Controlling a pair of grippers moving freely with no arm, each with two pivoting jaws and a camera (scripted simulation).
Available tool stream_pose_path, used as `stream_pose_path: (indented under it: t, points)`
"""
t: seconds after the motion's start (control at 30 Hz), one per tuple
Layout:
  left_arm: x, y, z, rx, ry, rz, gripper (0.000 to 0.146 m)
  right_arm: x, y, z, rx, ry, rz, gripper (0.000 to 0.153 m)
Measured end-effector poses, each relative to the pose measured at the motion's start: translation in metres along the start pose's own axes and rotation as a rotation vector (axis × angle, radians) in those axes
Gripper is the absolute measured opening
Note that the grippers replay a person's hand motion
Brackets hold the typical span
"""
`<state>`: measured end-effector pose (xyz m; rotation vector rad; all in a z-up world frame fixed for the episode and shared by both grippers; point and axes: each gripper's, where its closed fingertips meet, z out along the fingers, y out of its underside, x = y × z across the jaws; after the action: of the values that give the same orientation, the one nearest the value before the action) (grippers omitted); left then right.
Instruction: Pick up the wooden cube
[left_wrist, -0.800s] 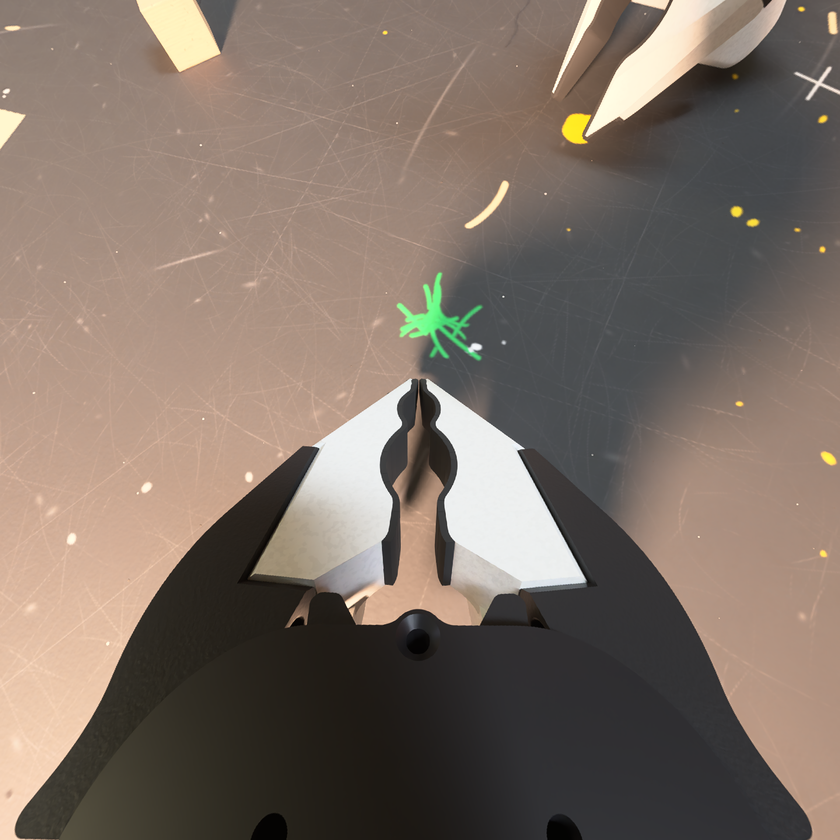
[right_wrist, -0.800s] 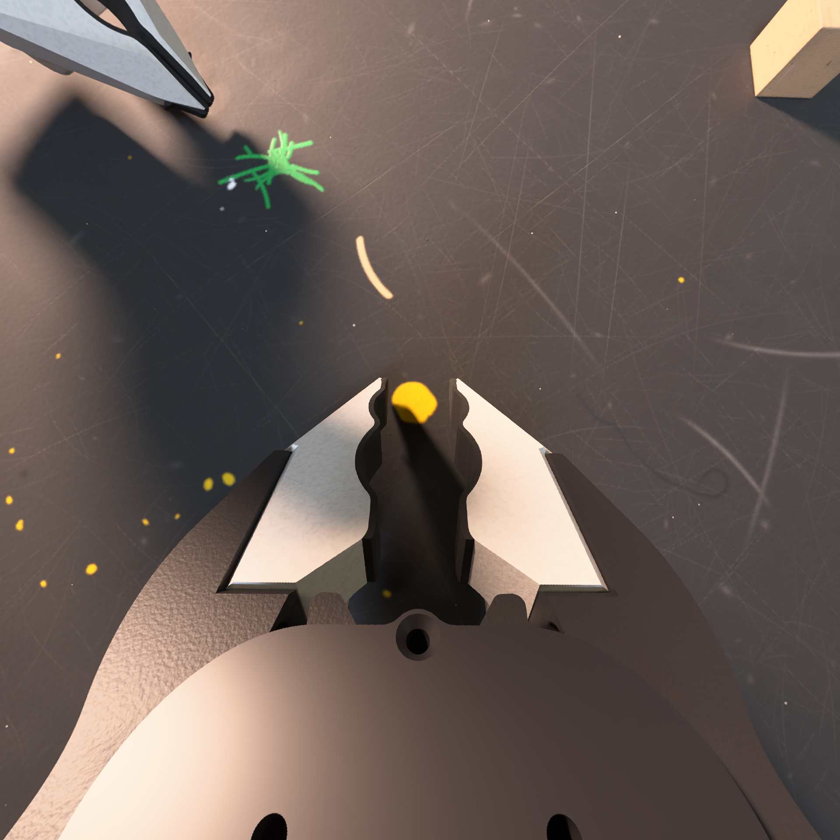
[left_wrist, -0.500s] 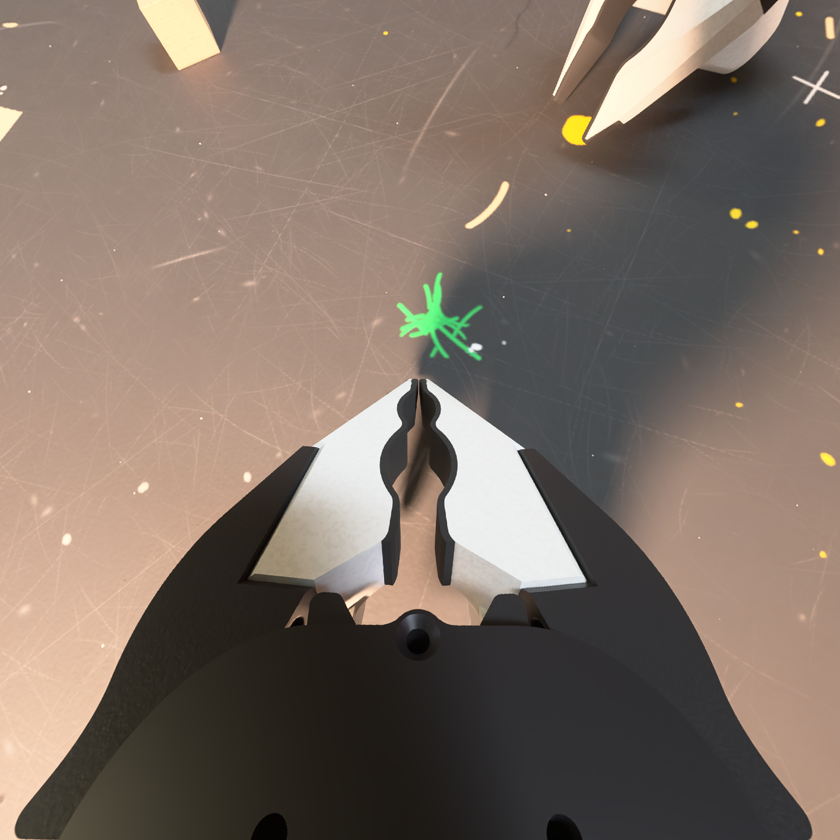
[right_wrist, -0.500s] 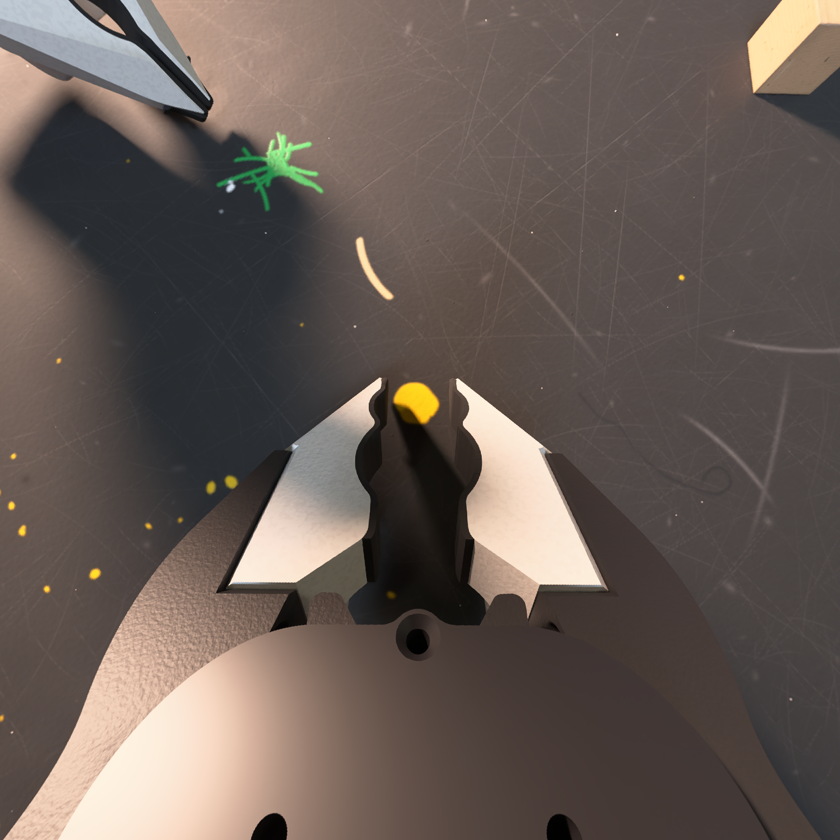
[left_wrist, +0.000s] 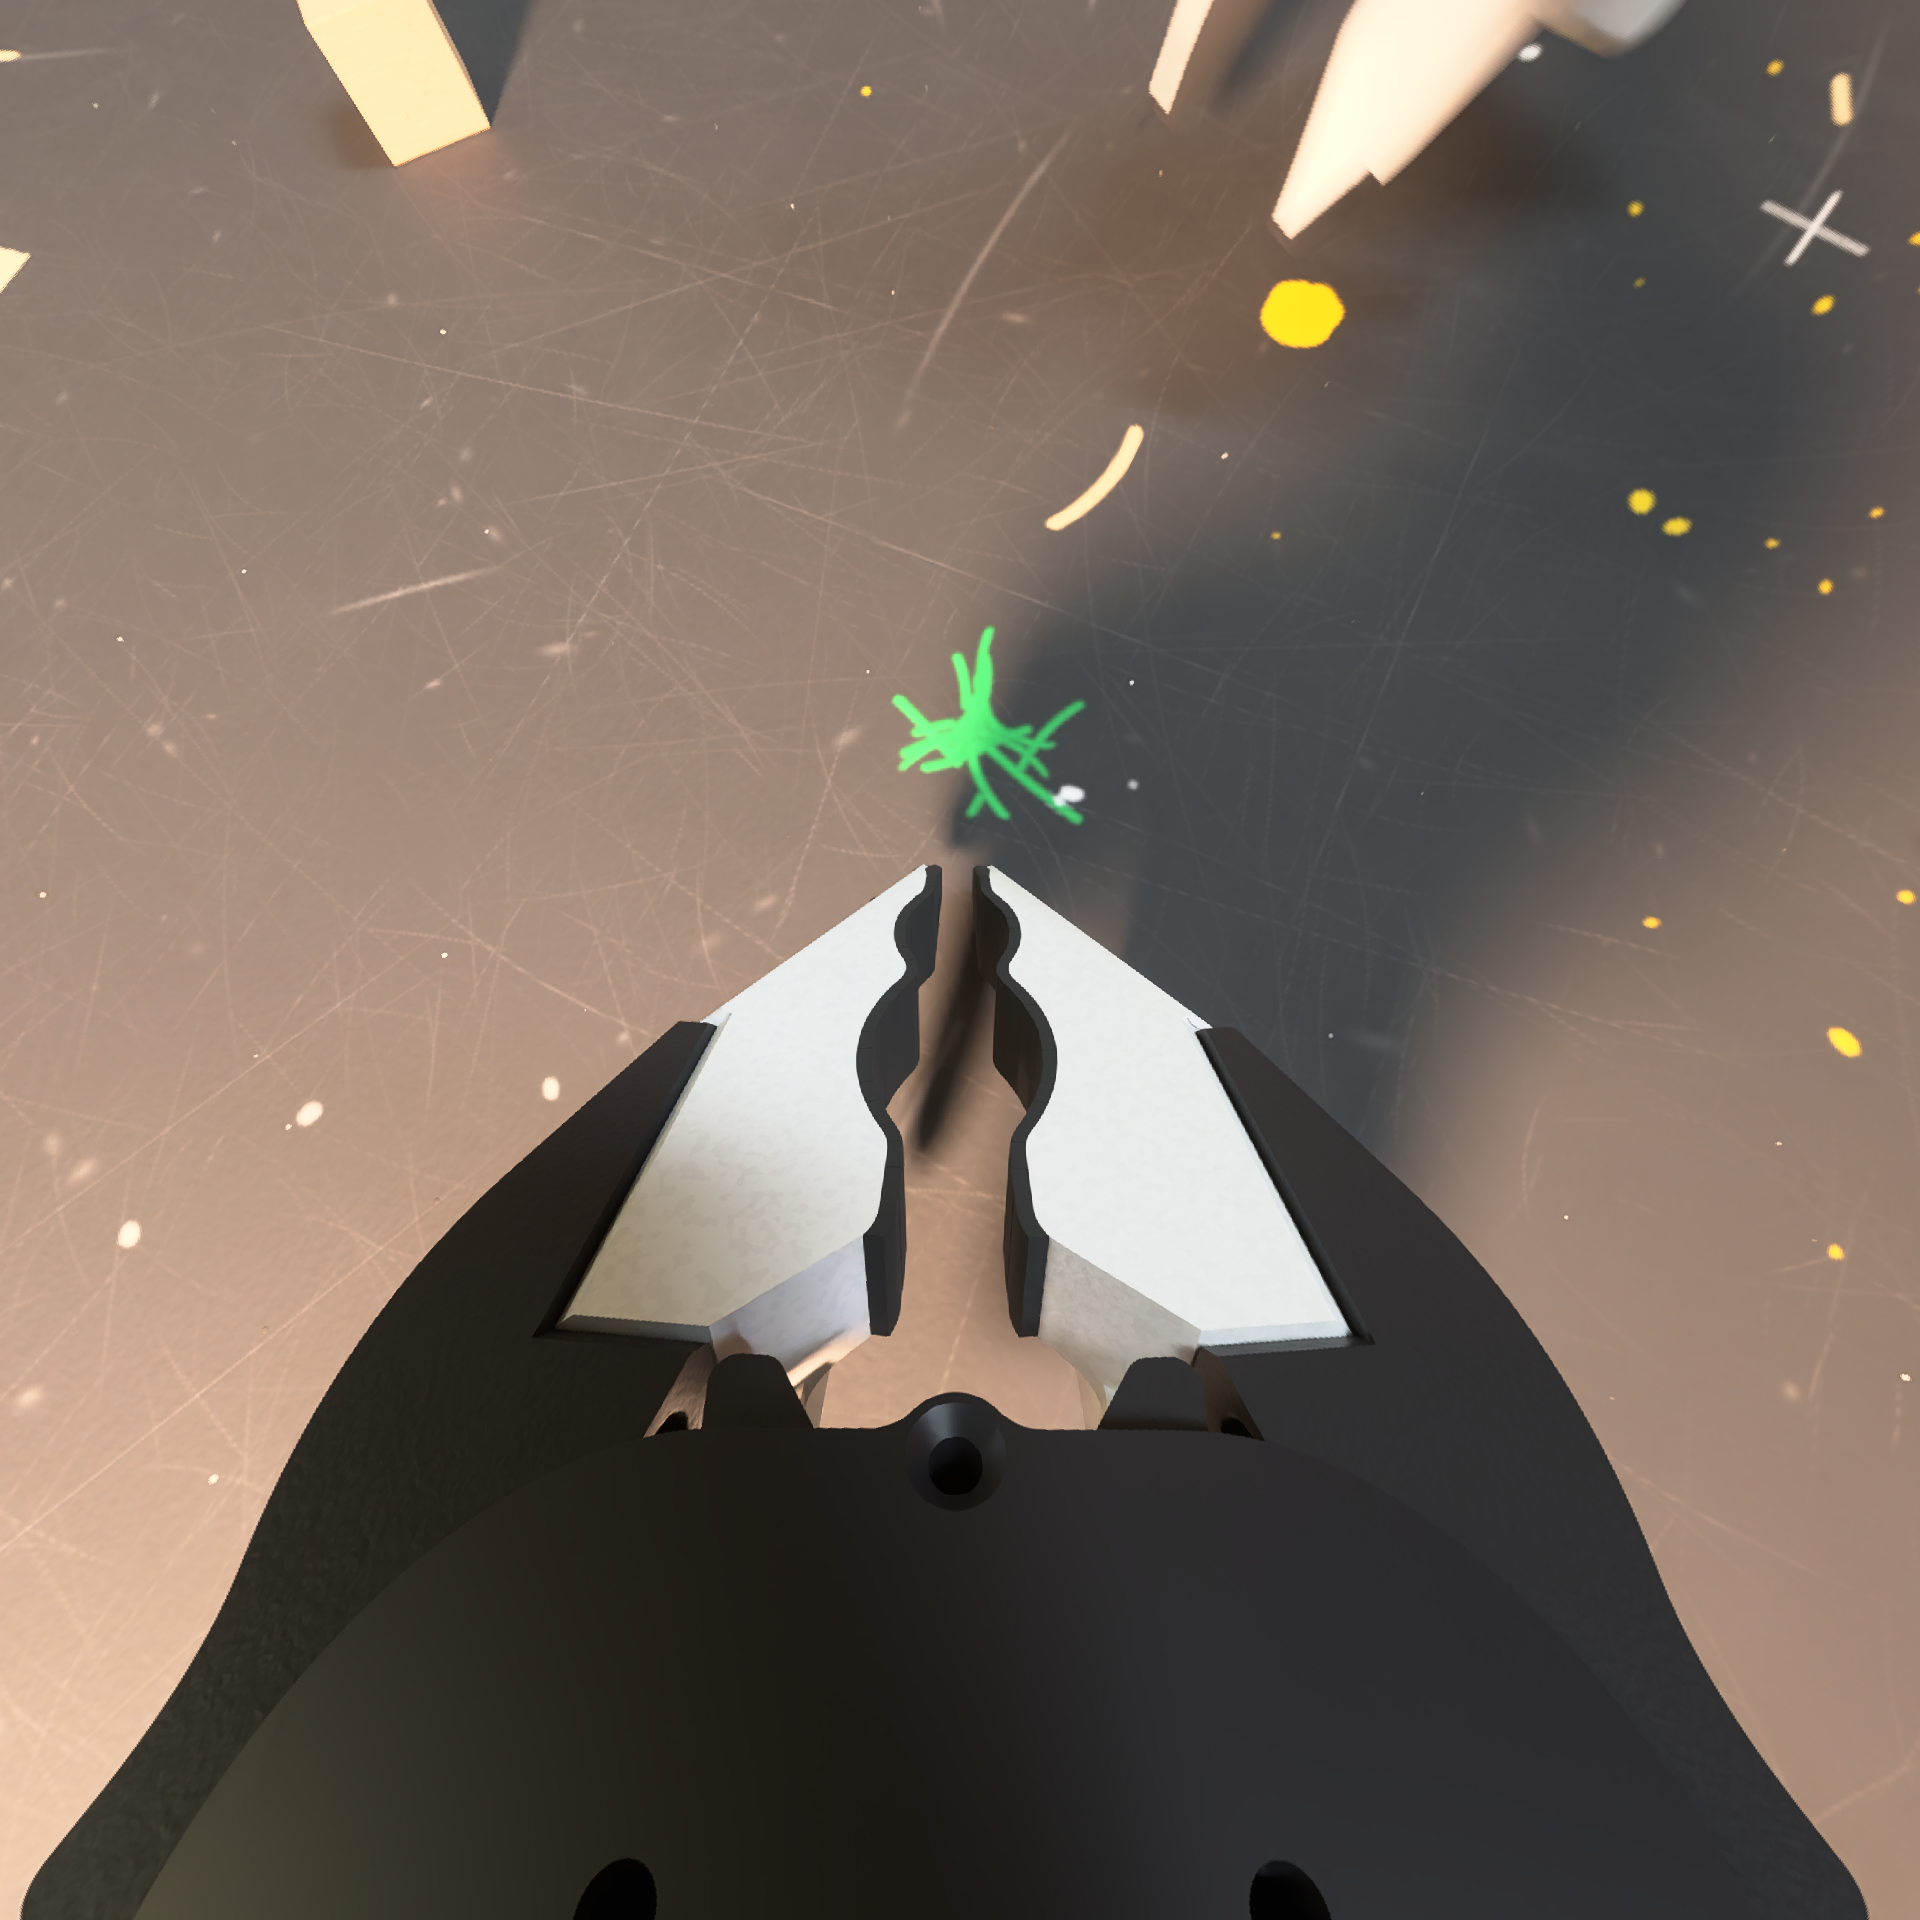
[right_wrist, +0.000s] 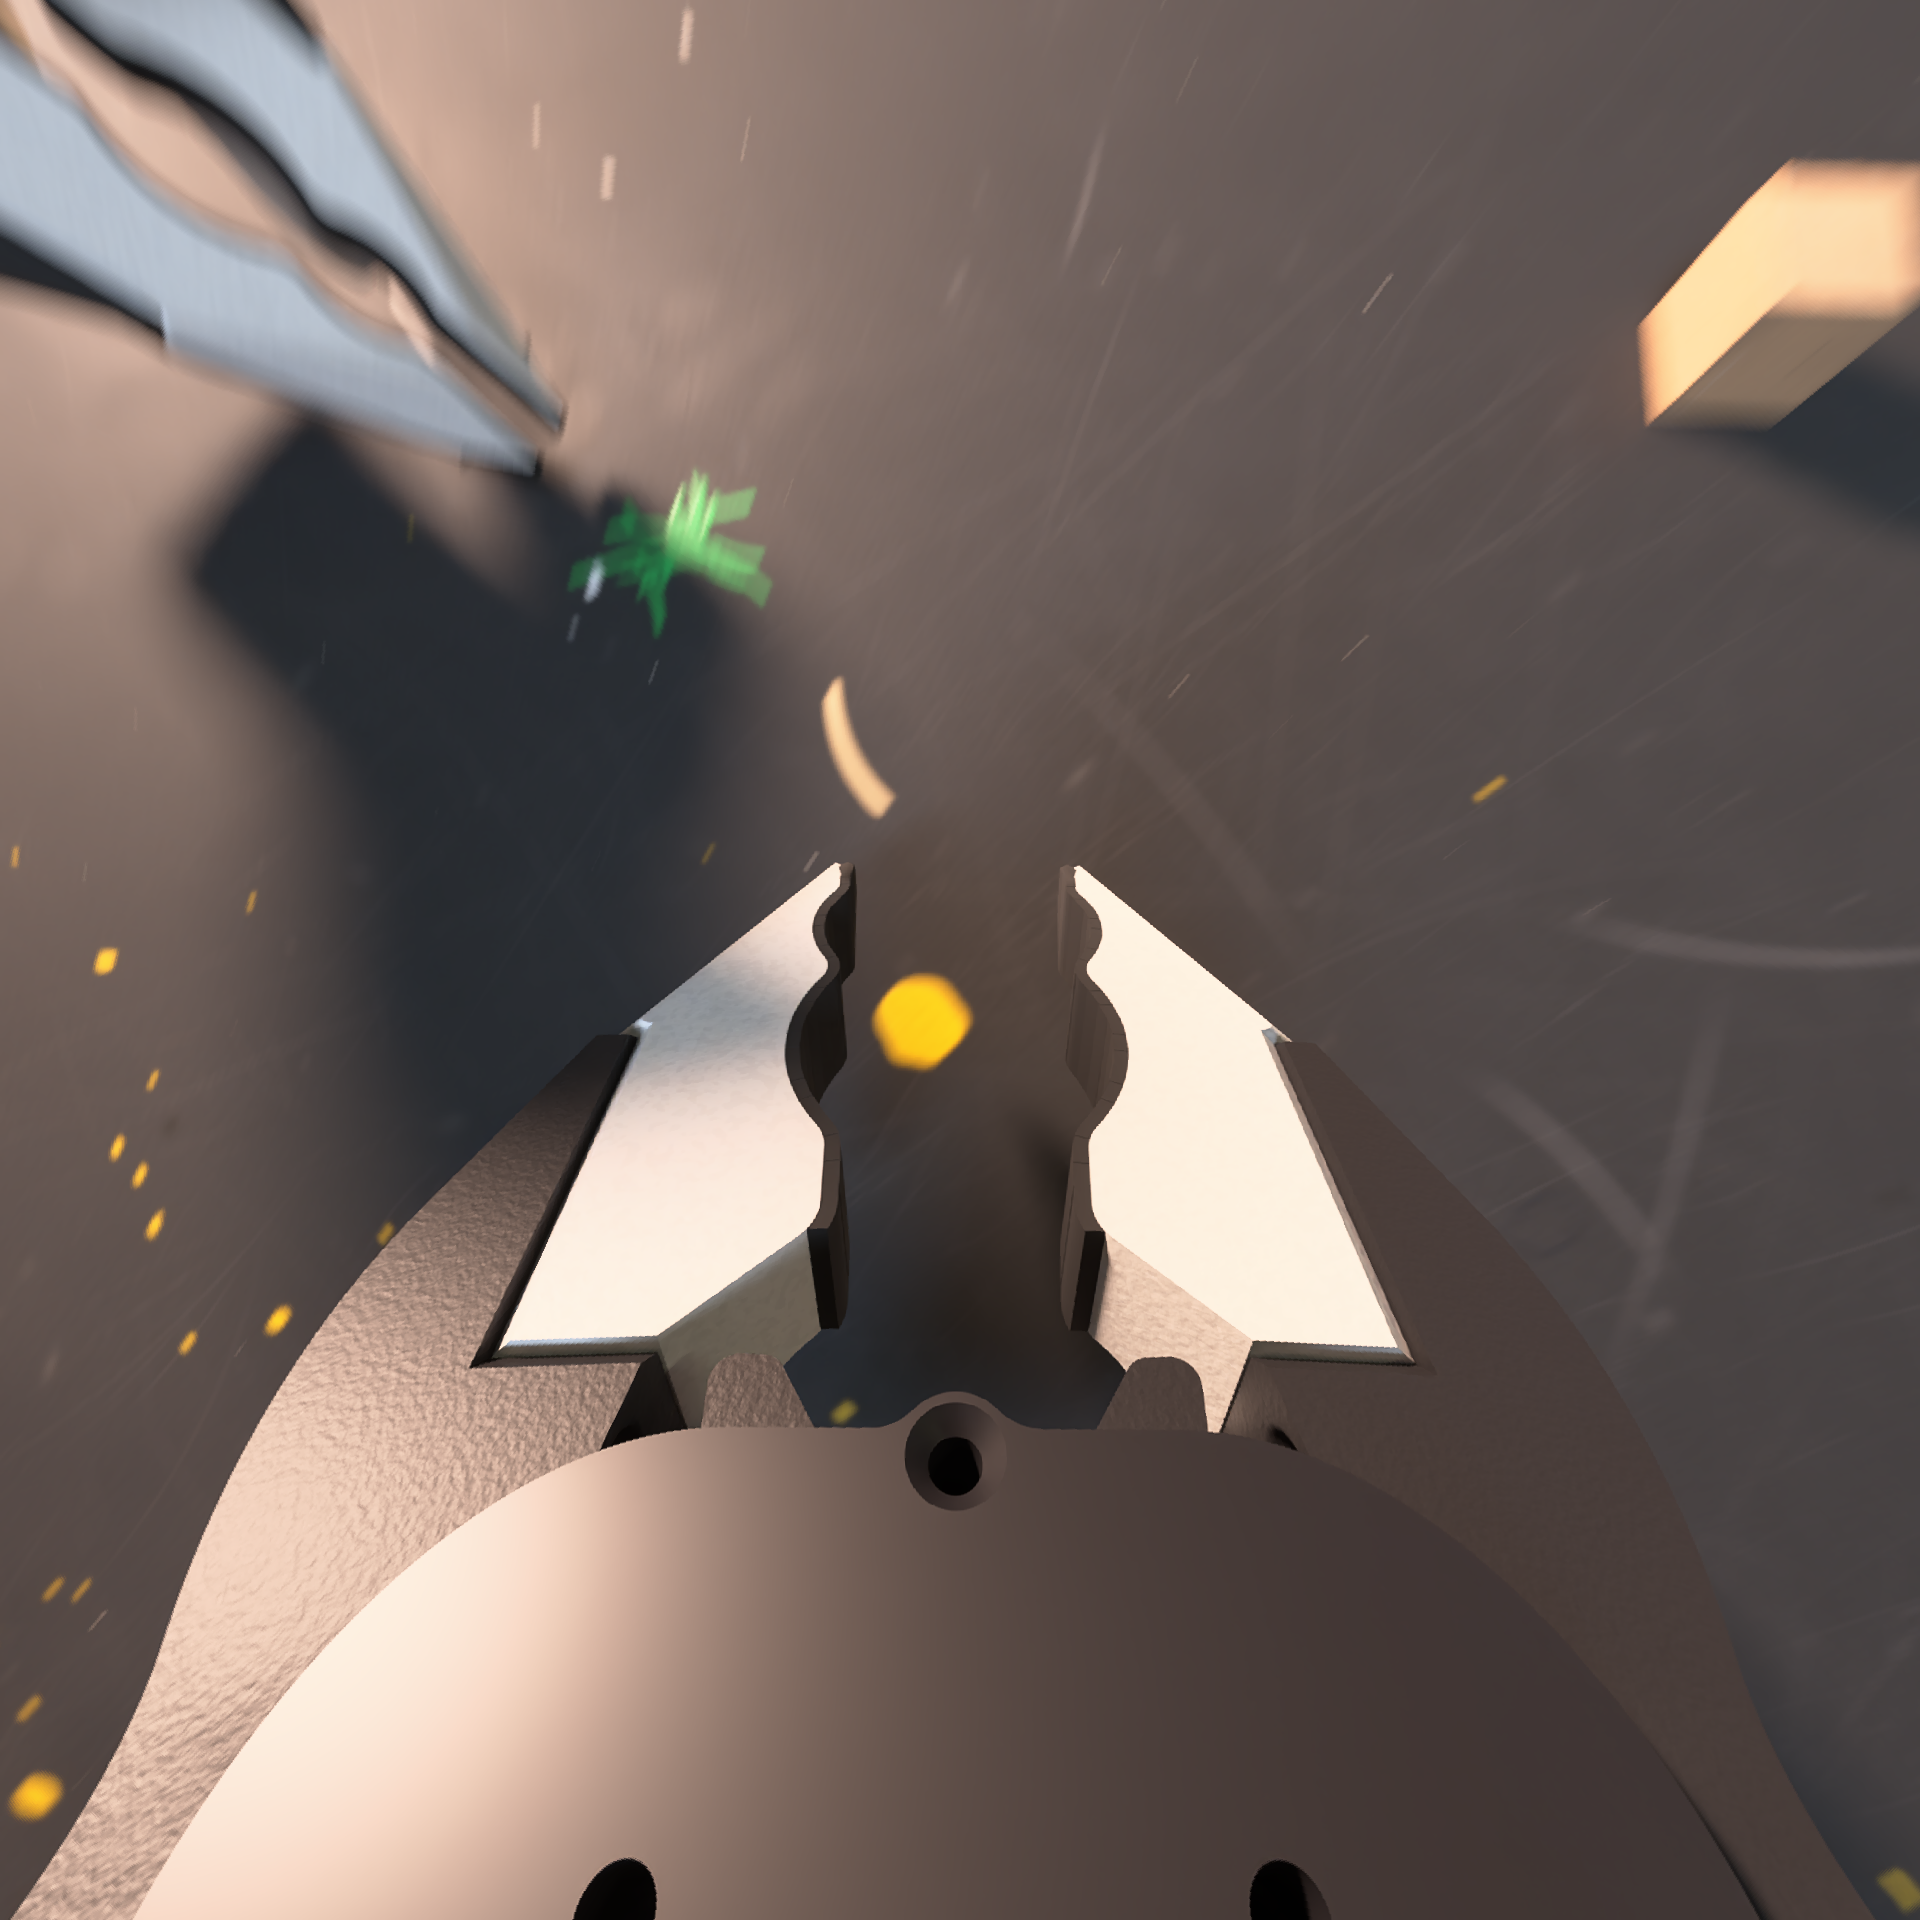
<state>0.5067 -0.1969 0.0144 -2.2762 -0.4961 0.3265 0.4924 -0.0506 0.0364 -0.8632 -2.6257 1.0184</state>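
Note:
The wooden cube is a pale block on the dark scratched table, far ahead at the top left of the left wrist view. It also shows at the upper right of the right wrist view, blurred. My left gripper is low over the table just short of a green scribble, with its jaws a narrow gap apart and empty. My right gripper is open and empty, with a yellow spot on the table between its fingers. Both grippers are far from the cube.
The right gripper shows at the top right of the left wrist view, and the left gripper's fingers at the top left of the right wrist view. A second pale wooden piece lies at the left edge. Paint marks dot the table.
The left gripper's jaws have parted slightly from shut. The right gripper's tips have moved off the yellow spot, its jaws have widened a little, and its view is blurred by motion.

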Motion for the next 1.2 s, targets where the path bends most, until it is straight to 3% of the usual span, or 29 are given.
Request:
stream_pose_path:
  t: [0.1, 0.17, 0.27, 0.37, 0.57, 0.67, 0.73, 0.87, 1.0, 1.1, 1.2]
  points:
    - [-0.001, -0.003, -0.003, 0.038, 0.011, -0.033, 0.010, 0.046, -0.046, -0.008, 0.143, 0.085, -0.004, 0.046]
    - [-0.004, -0.007, -0.008, 0.079, 0.007, -0.061, 0.013, 0.083, -0.067, 0.000, 0.125, 0.118, 0.004, 0.049]
    - [-0.009, -0.013, -0.017, 0.158, 0.012, -0.103, 0.014, 0.130, -0.095, 0.029, 0.111, 0.118, 0.016, 0.044]
    - [-0.018, -0.016, -0.027, 0.212, -0.004, -0.129, 0.014, 0.161, -0.102, 0.065, 0.007, 0.098, 0.012, 0.044]
    - [-0.032, -0.009, -0.039, 0.231, -0.038, -0.151, 0.015, 0.194, -0.102, 0.095, -0.114, 0.111, 0.009, 0.049]
    - [-0.035, -0.009, -0.043, 0.252, -0.031, -0.168, 0.015, 0.193, -0.098, 0.103, -0.161, 0.102, -0.024, 0.033]
    - [-0.037, -0.010, -0.046, 0.276, -0.028, -0.176, 0.015, 0.187, -0.106, 0.096, -0.098, 0.081, -0.012, 0.033]
    - [-0.038, -0.022, -0.056, 0.387, -0.020, -0.192, 0.015, 0.145, -0.143, 0.054, 0.230, -0.198, 0.141, 0.033]
    - [-0.035, -0.043, -0.070, 0.575, 0.058, -0.267, 0.020, 0.080, -0.181, -0.025, 0.658, -0.814, 0.451, 0.033]
    - [-0.025, -0.064, -0.082, 0.719, 0.182, -0.354, 0.024, 0.043, -0.186, -0.073, 0.878, -1.162, 0.594, 0.033]
    - [-0.009, -0.091, -0.097, 0.898, 0.403, -0.464, 0.028, 0.005, -0.181, -0.096, 0.983, -1.361, 0.628, 0.033]
